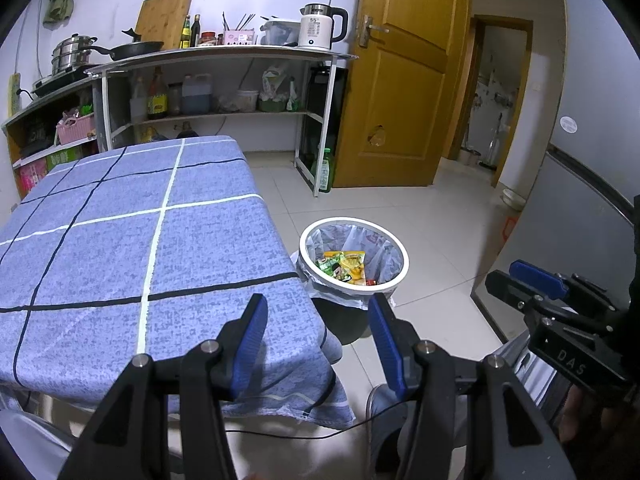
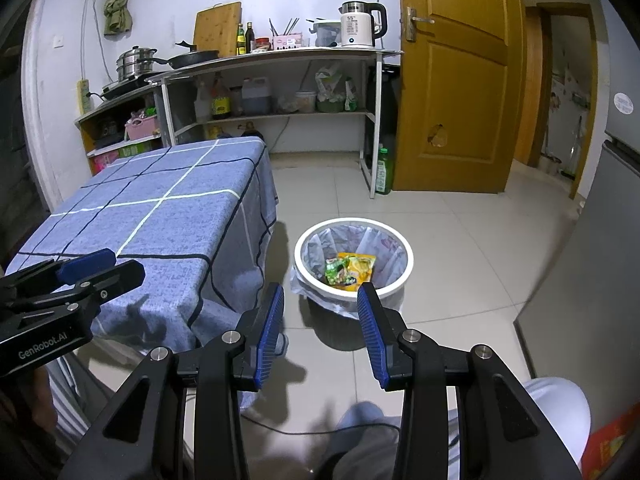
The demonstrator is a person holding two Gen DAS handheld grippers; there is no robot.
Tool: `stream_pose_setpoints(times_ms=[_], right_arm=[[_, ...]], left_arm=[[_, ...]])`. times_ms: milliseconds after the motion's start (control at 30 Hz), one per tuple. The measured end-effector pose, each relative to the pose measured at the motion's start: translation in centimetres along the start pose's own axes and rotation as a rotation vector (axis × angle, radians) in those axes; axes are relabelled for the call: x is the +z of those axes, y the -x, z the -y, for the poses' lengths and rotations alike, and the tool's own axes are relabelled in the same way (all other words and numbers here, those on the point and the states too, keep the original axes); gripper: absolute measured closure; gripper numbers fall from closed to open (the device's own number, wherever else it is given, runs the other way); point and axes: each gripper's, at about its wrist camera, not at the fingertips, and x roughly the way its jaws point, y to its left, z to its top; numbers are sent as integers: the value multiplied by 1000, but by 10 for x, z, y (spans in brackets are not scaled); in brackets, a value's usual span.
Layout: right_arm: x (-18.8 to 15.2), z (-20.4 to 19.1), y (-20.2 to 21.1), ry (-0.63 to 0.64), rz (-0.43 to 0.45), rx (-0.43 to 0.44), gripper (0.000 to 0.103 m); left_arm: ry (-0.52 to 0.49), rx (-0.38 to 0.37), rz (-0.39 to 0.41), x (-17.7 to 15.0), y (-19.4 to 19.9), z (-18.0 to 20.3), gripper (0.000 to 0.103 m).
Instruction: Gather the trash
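A white-rimmed trash bin [image 1: 402, 258] [image 2: 406, 248] lined with a plastic bag stands on the tiled floor right of the table. Colourful snack wrappers [image 1: 346, 266] [image 2: 352, 268] lie at its bottom. My left gripper [image 1: 318, 306] hangs open over the table's near right corner, with nothing between its blue pads. My right gripper [image 2: 320, 294] is open too, held above the floor just short of the bin, and it is empty. Each gripper shows at the edge of the other's view: the right gripper [image 1: 536, 276] and the left gripper [image 2: 92, 264].
The table wears a blue checked cloth [image 1: 132, 248] [image 2: 160, 216]. Behind it stand kitchen shelves [image 1: 224, 112] with pots, bottles and a kettle [image 1: 320, 26]. A wooden door [image 1: 404, 80] is open at the right. A grey cabinet [image 2: 580, 280] flanks the right. The person's legs [image 2: 360, 432] are below.
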Motion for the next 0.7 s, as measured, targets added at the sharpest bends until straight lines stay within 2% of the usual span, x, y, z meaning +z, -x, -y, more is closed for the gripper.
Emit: stream_pose_setpoints(times_ms=[700], right_arm=[[-1,3,-1,0,-3,-1,64]], left_arm=[[1,-5,-6,1,0,-1,49]])
